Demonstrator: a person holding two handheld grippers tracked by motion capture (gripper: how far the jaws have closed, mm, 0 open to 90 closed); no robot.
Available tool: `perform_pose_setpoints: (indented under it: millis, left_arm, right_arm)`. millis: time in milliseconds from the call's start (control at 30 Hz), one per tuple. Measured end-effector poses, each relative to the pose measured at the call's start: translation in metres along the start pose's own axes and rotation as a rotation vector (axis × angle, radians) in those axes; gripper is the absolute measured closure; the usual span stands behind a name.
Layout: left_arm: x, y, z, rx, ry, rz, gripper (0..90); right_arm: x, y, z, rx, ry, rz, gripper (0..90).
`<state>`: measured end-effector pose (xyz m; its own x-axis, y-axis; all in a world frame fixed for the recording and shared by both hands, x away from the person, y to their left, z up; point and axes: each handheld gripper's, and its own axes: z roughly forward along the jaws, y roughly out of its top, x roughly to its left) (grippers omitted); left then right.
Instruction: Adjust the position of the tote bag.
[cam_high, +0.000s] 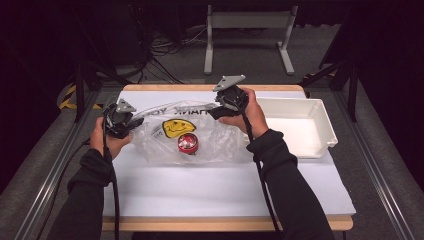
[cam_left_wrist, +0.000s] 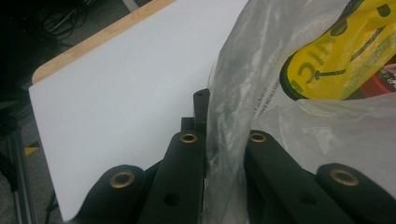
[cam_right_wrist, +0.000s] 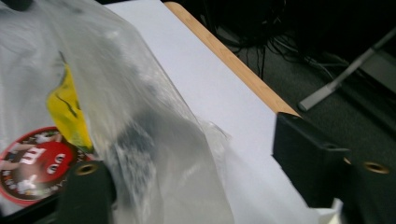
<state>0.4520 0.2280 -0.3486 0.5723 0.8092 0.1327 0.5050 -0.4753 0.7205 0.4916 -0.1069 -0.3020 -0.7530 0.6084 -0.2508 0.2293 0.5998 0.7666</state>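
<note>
Clear plastic film is what you are working with: a see-through bag (cam_high: 192, 132) printed with a yellow smiley face lies on the white desk (cam_high: 220, 185), its long axis running left to right between your two hands. At the left, your left tool (cam_high: 131, 123) points right and is clamped on the bag's left edge; in the left gripper view the film is bunched between its two black jaws, which stand together on it. The bag's mouth cannot be made out for certain, though both tools sit at its far upper edge, where reversed lettering runs along the film. Inside the bag, near the middle and toward the near side, sits a round red candy tin (cam_high: 188, 143), just below the smiley face. Further right, your right tool (cam_high: 214, 113) points left at the bag's right upper edge; in the right gripper view its jaws stand well apart, with film draped over one jaw and not pinched. Right of your right hand (cam_high: 250, 116), a white tray (cam_high: 320, 131) rests on the desk, close to the bag.
</note>
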Motion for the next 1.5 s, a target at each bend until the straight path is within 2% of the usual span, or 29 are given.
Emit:
perform_pose_setpoints:
  millis: [100,200,267,300,333,433,500,533,600,633,667,700,733,833,900,967,1000,1033,1100,1167,1200,1300,1367,1433,1467,1500]
  left_arm:
    - [-0.001,0.003,0.002,0.015,0.013,-0.021,90.0]
    - [-0.002,0.006,0.005,0.024,0.028,-0.034,90.0]
    - [-0.003,0.008,0.006,0.030,0.027,-0.036,90.0]
    - [-0.003,0.009,0.007,0.036,0.034,-0.034,90.0]
    - [-0.003,0.009,0.008,0.040,0.032,-0.039,90.0]
    - [0.000,0.009,0.011,0.057,0.026,-0.051,90.0]
    - [0.001,0.008,0.012,0.052,0.016,-0.057,90.0]
    - [0.001,0.008,0.013,0.052,0.015,-0.058,90.0]
    - [0.001,0.007,0.013,0.049,0.016,-0.056,90.0]
    - [0.002,0.007,0.012,0.047,0.014,-0.052,90.0]
    - [0.002,0.007,0.012,0.041,0.007,-0.055,90.0]
    - [0.002,0.007,0.012,0.042,0.015,-0.053,90.0]
    - [0.002,0.007,0.011,0.041,0.015,-0.054,90.0]
    - [0.003,0.006,0.009,0.036,0.008,-0.058,90.0]
    - [0.005,0.005,0.007,0.029,0.004,-0.056,90.0]
    - [0.006,0.005,0.007,0.027,0.004,-0.060,90.0]
    - [0.005,0.005,0.007,0.030,-0.008,-0.060,90.0]
    - [0.005,0.005,0.007,0.030,-0.008,-0.060,90.0]
    - [0.003,0.006,0.007,0.033,0.004,-0.051,90.0]
    - [0.003,0.006,0.008,0.035,-0.010,-0.047,90.0]
    - [0.002,0.006,0.008,0.033,-0.016,-0.049,90.0]
    - [0.001,0.005,0.009,0.025,-0.024,-0.036,90.0]
    - [0.000,0.005,0.008,0.024,-0.025,-0.030,90.0]
    - [-0.001,0.004,0.006,-0.005,-0.065,-0.011,88.6]
    - [-0.002,0.004,0.004,-0.010,-0.050,-0.009,86.0]
    - [-0.002,0.005,0.002,-0.025,-0.058,-0.010,82.2]
  right_arm:
    - [0.012,0.007,-0.003,-0.013,0.011,-0.040,17.2]
    - [0.024,0.015,-0.009,-0.043,0.029,-0.072,13.8]
    - [0.027,0.018,-0.012,-0.057,0.033,-0.085,13.8]
    - [0.034,0.023,-0.022,-0.098,0.047,-0.098,16.8]
    - [0.037,0.025,-0.026,-0.110,0.048,-0.106,19.8]
    - [0.044,0.029,-0.036,-0.127,0.055,-0.134,31.7]
    - [0.047,0.031,-0.039,-0.128,0.054,-0.146,34.5]
    - [0.053,0.033,-0.045,-0.132,0.042,-0.161,41.4]
    - [0.054,0.033,-0.048,-0.132,0.047,-0.151,42.3]
    - [0.053,0.032,-0.048,-0.129,0.048,-0.142,46.8]
    - [0.050,0.031,-0.048,-0.119,0.032,-0.135,54.0]
    - [0.046,0.029,-0.046,-0.103,0.016,-0.121,56.9]
    - [0.041,0.026,-0.042,-0.069,0.018,-0.105,63.1]
    - [0.033,0.017,-0.032,0.013,0.007,-0.112,65.5]
    - [0.027,0.009,-0.023,0.075,0.001,-0.111,64.4]
    - [0.025,0.005,-0.020,0.088,0.001,-0.111,62.0]
    - [0.023,0.000,-0.014,0.127,-0.015,-0.124,54.9]
    - [0.022,-0.001,-0.011,0.150,-0.047,-0.137,51.8]
    - [0.021,-0.001,-0.008,0.157,-0.048,-0.139,50.5]
    - [0.020,-0.001,-0.006,0.179,-0.093,-0.155,49.6]
    - [0.020,-0.001,-0.004,0.190,-0.109,-0.165,52.3]
    - [0.017,-0.003,0.002,0.199,-0.077,-0.153,72.6]
    - [0.017,-0.004,0.006,0.182,-0.052,-0.136,84.0]
    - [0.017,-0.005,0.010,0.186,-0.042,-0.133,88.4]
    - [0.016,-0.006,0.013,0.183,-0.038,-0.125,88.9]
    - [0.016,-0.007,0.015,0.182,-0.033,-0.117,89.3]
